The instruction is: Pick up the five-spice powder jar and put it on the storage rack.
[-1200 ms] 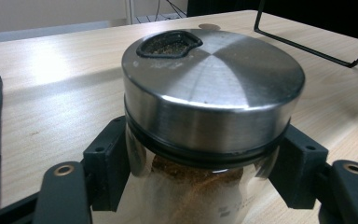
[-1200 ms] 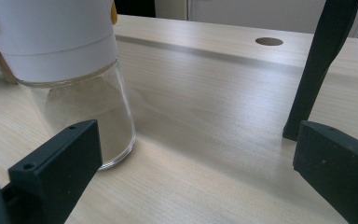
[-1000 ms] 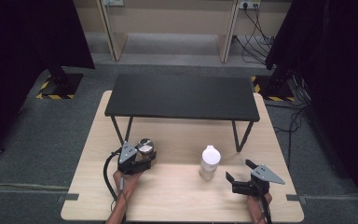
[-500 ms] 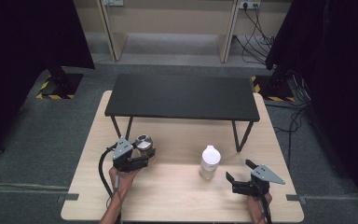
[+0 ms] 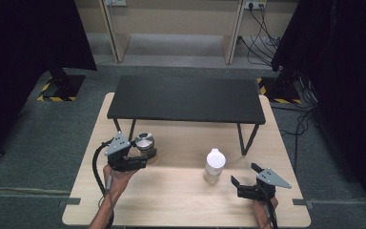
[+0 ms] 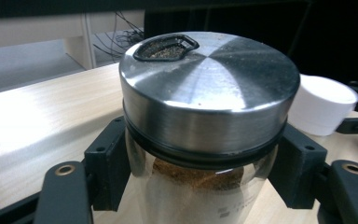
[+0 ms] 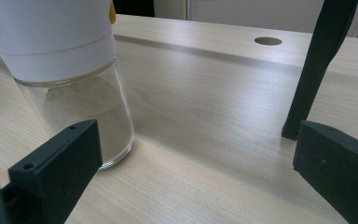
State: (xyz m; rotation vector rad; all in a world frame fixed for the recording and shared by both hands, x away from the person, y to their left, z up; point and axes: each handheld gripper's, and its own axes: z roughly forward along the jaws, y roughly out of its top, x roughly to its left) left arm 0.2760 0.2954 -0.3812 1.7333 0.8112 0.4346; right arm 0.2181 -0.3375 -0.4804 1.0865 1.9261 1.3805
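Left hand-held gripper [image 5: 140, 160] clamped on glass spice jar with steel lid [image 6: 205, 107], held at bench [image 5: 181, 205] left. Right hand-held gripper [image 5: 245, 179] wide, idle beside white-capped glass shaker [image 5: 214, 164]. Step: carrying jar; next likely needs steady lift, upright.

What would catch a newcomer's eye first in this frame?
Most striking is the glass spice jar with a brushed steel lid, clamped between the jaws of the left hand-held gripper at the left of the wooden table. Right of it stands a white-capped glass shaker, with the right hand-held gripper open beside it. Behind both stands a low black shelf.
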